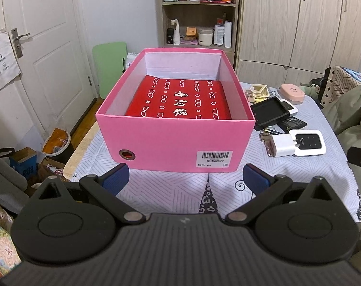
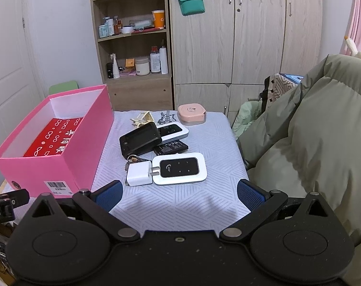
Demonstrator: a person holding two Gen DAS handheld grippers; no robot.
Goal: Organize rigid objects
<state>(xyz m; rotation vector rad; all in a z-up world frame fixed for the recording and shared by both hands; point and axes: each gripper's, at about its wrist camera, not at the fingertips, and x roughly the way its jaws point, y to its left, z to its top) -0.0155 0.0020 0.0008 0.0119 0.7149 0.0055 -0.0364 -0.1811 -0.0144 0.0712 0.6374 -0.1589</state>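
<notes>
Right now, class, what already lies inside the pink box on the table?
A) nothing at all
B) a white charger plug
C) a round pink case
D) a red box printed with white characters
D: the pink box holds only a flat red box with white print; the white charger plug and the round pink case lie outside it on the tablecloth.

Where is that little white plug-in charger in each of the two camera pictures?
Left wrist view: white charger lies at the right, on the table beyond the pink box's near right corner, prongs against a white-and-black pocket device.
Right wrist view: white charger sits low centre, just ahead of the open fingers.
Shared landmark: the pink box.
</notes>
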